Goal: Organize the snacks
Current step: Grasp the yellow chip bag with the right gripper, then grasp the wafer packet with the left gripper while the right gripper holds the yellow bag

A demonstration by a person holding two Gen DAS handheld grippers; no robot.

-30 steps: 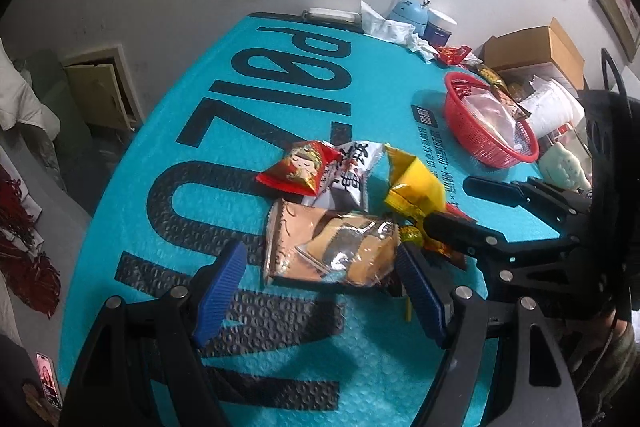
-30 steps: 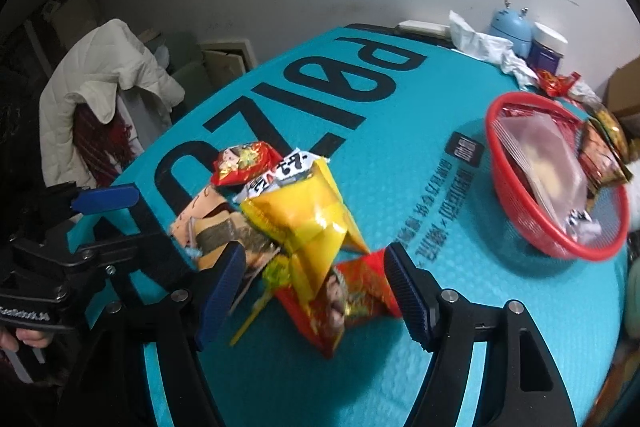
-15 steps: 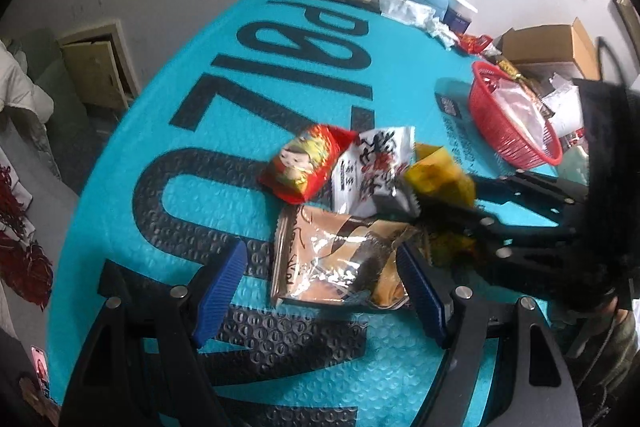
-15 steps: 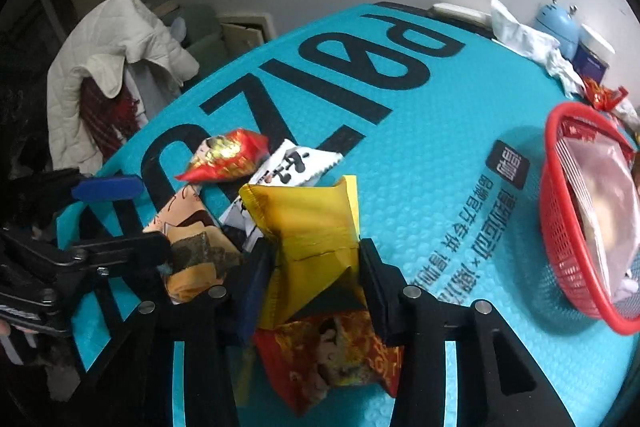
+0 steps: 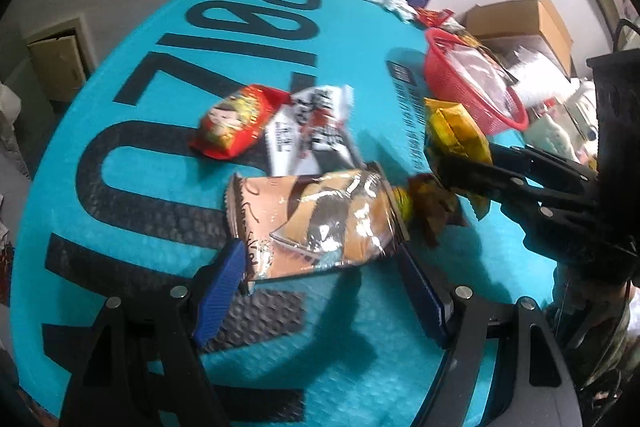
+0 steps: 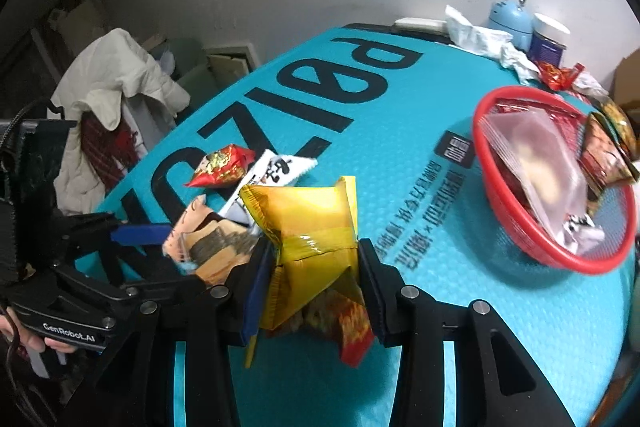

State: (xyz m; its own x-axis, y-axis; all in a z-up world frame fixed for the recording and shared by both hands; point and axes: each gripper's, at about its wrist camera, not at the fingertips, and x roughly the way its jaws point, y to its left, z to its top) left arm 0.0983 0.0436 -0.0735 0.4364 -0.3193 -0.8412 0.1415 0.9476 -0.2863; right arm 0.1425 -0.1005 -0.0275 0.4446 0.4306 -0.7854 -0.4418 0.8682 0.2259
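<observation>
"GenRobot.AI" on left hand-held gripper (image 6: 140,233), teal mat (image 6: 400,367) lettering unreadable

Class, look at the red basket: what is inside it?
The red basket holds a clear packet lying on a red wrapper. Whatever lies beneath them is covered.

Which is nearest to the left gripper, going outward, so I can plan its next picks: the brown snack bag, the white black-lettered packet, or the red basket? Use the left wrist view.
From the left gripper:
1. Brown snack bag, between its open fingers.
2. White black-lettered packet, just beyond the bag, mid-table.
3. Red basket, farthest, up right near the boxes.
</observation>
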